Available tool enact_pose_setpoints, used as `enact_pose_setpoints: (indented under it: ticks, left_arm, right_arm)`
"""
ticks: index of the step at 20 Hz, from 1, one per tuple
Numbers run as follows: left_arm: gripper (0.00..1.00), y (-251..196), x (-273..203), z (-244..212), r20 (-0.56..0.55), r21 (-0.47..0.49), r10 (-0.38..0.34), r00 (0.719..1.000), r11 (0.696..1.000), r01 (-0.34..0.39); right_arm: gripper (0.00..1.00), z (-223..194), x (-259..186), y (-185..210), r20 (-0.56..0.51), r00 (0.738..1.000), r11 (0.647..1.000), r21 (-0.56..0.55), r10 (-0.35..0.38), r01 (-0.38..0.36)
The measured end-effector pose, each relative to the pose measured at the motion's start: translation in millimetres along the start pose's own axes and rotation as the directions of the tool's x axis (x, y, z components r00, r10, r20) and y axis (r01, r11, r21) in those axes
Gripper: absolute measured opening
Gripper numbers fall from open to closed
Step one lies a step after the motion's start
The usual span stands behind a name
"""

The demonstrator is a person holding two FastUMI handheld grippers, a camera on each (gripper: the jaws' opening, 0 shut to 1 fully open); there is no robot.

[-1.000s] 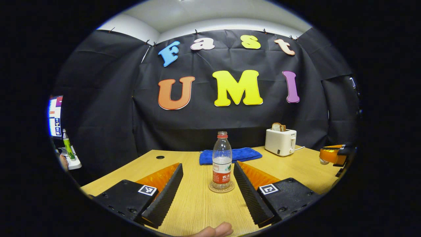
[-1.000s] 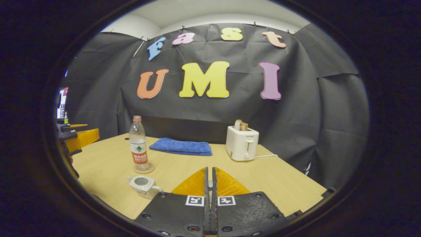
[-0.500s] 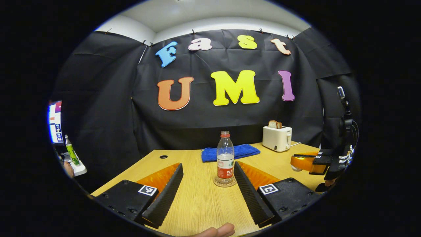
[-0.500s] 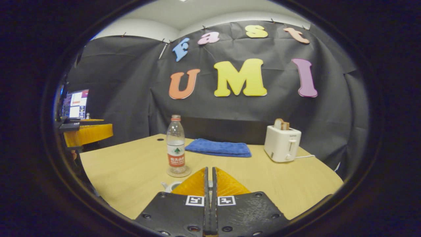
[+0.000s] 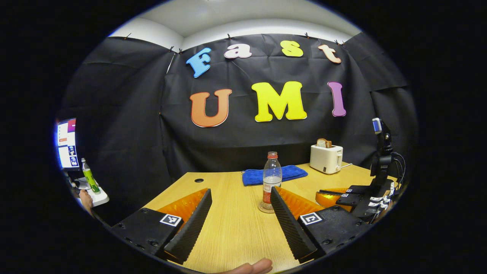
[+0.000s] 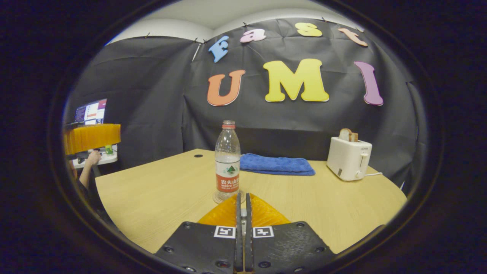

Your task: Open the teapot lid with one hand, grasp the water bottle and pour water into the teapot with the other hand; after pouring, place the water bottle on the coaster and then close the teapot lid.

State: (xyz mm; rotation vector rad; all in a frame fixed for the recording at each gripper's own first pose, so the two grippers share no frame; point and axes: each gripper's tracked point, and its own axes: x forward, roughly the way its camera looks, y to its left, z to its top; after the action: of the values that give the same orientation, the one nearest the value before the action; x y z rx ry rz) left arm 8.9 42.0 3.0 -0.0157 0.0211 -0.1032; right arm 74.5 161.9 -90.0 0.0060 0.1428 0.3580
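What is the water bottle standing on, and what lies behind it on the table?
The water bottle stands upright on a round coaster, partly covered by a finger of each gripper. Behind it lies a folded blue towel; the bottle covers the towel's near-left corner.

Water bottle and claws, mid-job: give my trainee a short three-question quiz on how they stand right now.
1. True or false: the water bottle stands upright on the coaster.
2. Which claw is open? A) left claw B) right claw C) both
3. Fill in: behind the bottle on the wooden table lies a folded blue ____, with a white toaster off to its right.

Key: 1 true. 2 A; the left claw's fingers are spread wide, the right claw's are pressed together with no visible gap. 3 towel.
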Motion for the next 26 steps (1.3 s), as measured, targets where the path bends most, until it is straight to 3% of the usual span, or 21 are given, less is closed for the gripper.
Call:
enact_pose_setpoints:
  ticks: [6,10,17,23,24,26]
  left_arm:
    - [0.97,6,-4,2,-0.002,-0.047,-0.008,1.0,0.999,0.007]
    - [0.97,1,-5,-2,-0.016,-0.042,-0.033,0.999,0.999,0.032]
    - [0.97,-4,-5,-5,-0.029,-0.021,-0.05,0.998,0.999,0.05]
    - [0.96,-3,-7,-1,-0.026,-0.017,-0.034,0.999,0.999,0.034]
    - [0.97,-3,-8,0,-0.021,-0.013,-0.03,0.999,0.999,0.03]
    - [0.97,-2,-10,3,-0.01,0.005,-0.018,1.0,1.0,0.018]
  right_arm:
    - [0.02,-13,19,-12,-0.04,0.999,0.998,0.054,-0.033,0.035]
    - [0.02,-14,21,-4,-0.051,0.999,0.999,0.042,-0.016,0.019]
    - [0.09,-2,13,-11,-0.005,0.999,0.998,0.04,-0.054,0.054]
    - [0.41,30,-20,-33,0.059,0.991,0.991,0.067,-0.118,0.114]
    - [0.53,34,-26,-37,0.063,0.99,0.99,0.069,-0.129,0.124]
    - [0.65,44,-42,-51,0.077,0.983,0.984,0.068,-0.169,0.164]
